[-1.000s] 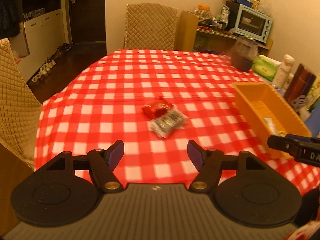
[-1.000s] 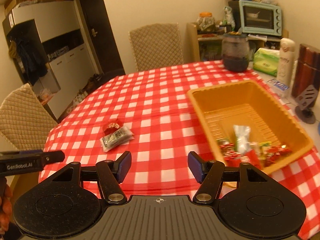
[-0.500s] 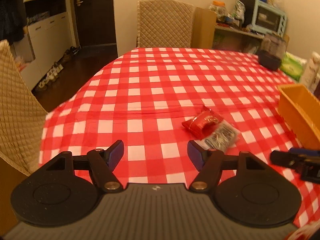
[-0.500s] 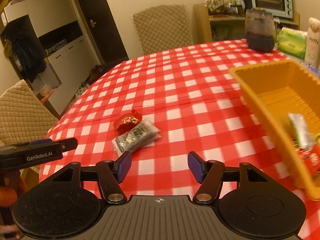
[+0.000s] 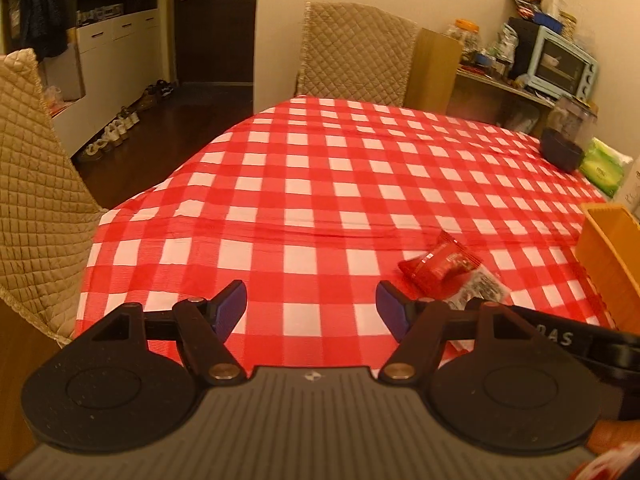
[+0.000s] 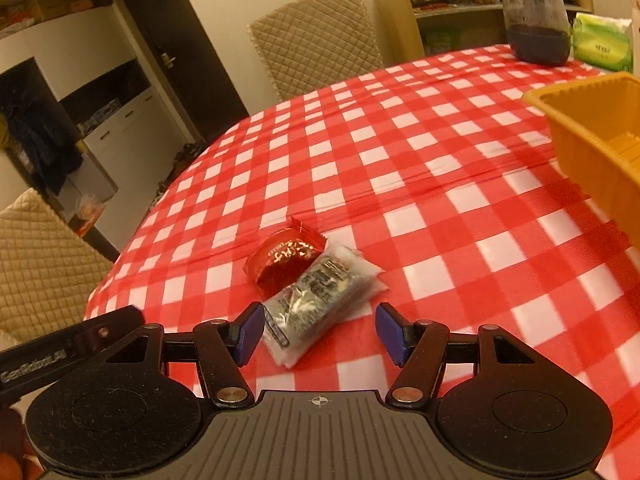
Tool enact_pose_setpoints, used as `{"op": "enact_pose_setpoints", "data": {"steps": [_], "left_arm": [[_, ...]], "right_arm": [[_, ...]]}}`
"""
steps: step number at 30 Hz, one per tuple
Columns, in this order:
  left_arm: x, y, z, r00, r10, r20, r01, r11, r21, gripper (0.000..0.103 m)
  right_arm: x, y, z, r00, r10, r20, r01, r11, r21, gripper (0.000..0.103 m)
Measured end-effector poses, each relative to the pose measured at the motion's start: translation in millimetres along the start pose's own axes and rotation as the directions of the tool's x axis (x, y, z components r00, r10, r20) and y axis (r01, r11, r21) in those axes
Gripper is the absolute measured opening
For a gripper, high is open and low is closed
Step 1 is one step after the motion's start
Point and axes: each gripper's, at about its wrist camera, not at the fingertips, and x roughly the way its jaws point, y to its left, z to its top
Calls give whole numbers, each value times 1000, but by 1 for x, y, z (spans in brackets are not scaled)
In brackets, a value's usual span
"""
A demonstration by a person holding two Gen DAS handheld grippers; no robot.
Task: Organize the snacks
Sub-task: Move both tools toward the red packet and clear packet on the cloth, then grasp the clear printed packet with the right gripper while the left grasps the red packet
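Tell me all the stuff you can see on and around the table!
Red-and-white checked tablecloth: one, covers the table.
Shiny red snack packet: one, near table edge, touching the silver one.
Clear silvery snack packet: one, in front of the right gripper.
Orange plastic basket: one, table's right side.
Dark glass jar: one, far end.
Green tissue pack: one, beside the jar.
Beige quilted chairs: two.
Blue toaster oven: one, on the shelf.
Left gripper: open, empty.
Right gripper: open, near the silvery packet.

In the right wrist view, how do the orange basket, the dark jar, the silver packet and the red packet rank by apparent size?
1. orange basket, cut off by the frame
2. silver packet
3. dark jar and red packet: they look alike, and the jar stands much farther away, so no ranking.
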Motion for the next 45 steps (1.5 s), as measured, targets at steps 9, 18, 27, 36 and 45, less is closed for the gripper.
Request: {"op": "enact_pose_setpoints", "data": {"steps": [9, 18, 27, 36, 45], "left_arm": [[5, 2, 2, 1000, -3, -11, 3, 1000, -19, 71], [11, -1, -1, 999, -26, -34, 25, 1000, -8, 72], [14, -19, 0, 996, -84, -29, 85, 996, 40, 72], [26, -43, 5, 994, -105, -10, 105, 988, 114, 72], [49, -66, 12, 992, -128, 13, 123, 975, 185, 72]], "right_arm": [[20, 11, 5, 998, -62, 22, 61, 998, 5, 62], [23, 18, -4, 995, -99, 18, 100, 971, -218, 41], [3, -22, -6, 987, -156, 46, 163, 945, -284, 42], [10, -28, -2, 992, -125, 34, 129, 935, -330, 44], [-6, -41, 7, 990, -127, 55, 137, 951, -277, 39]]}}
